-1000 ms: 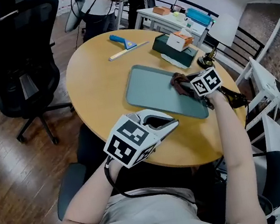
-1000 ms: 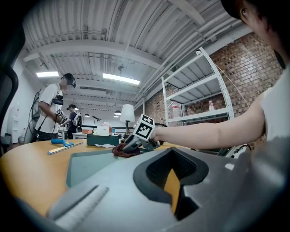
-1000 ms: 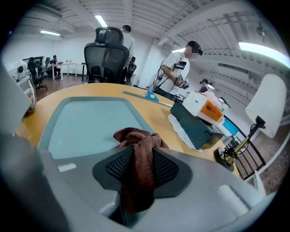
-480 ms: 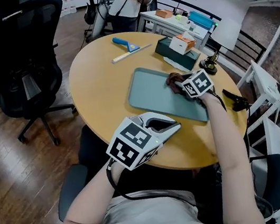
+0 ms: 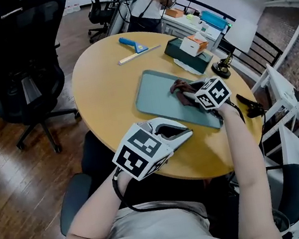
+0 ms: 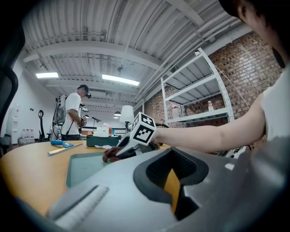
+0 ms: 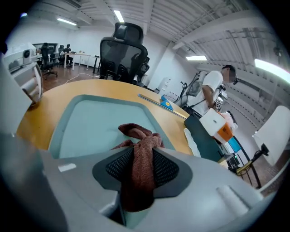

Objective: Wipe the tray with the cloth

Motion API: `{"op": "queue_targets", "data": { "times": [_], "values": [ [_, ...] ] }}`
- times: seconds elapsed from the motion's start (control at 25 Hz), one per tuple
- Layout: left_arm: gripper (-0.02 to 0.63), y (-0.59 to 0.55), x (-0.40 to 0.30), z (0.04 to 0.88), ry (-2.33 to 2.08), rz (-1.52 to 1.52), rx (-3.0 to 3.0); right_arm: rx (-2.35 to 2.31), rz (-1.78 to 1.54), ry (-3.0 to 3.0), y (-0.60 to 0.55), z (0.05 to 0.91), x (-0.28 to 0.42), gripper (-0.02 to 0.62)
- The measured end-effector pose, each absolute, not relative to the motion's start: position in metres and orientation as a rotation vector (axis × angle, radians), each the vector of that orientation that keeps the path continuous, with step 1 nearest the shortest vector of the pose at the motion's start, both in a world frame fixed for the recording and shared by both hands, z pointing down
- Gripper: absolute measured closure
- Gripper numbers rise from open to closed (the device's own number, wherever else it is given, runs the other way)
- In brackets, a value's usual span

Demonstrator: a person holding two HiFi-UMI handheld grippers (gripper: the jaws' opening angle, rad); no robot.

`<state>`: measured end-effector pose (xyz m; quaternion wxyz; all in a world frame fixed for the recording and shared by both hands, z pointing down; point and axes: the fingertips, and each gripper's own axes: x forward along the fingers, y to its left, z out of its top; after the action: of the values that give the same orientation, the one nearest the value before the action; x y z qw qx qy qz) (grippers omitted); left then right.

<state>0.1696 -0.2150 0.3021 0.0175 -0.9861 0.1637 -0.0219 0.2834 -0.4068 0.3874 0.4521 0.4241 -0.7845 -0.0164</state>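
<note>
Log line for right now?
right tongs: shut on cloth | cloth: down on tray | left tongs: shut, empty, off tray

1. The tray (image 5: 159, 94) lies mid-table (image 5: 105, 95).
2. The cloth (image 5: 181, 88) rests in the tray near its far edge, between the right gripper's (image 5: 192, 95) jaws.
3. The left gripper (image 5: 175, 133) is over the table's near edge, before the tray.
4. A ruler (image 5: 138, 55) lies behind the tray, with a scraper (image 5: 131, 43) behind the ruler and a box (image 5: 184, 55) to their right.
5. A chair (image 5: 18, 59) stands left of the table.
</note>
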Motion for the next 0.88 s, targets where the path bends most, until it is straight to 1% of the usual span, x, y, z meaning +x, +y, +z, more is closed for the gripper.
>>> {"op": "queue_targets", "data": {
  "times": [0.44,0.64,0.88],
  "values": [
    [0.606,-0.215,0.170,0.304,0.493,-0.077,-3.073,0.825,-0.068,-2.111,-0.326,0.387,0.254,0.466],
    [0.606,-0.216,0.170,0.305,0.494,-0.083,-3.077,0.779,-0.144,-2.067,-0.319,0.387,0.250,0.466],
    [0.606,-0.215,0.172,0.304,0.493,-0.081,-3.077,0.595,-0.229,-2.168,-0.314,0.386,0.210,0.466]
  ]
}}
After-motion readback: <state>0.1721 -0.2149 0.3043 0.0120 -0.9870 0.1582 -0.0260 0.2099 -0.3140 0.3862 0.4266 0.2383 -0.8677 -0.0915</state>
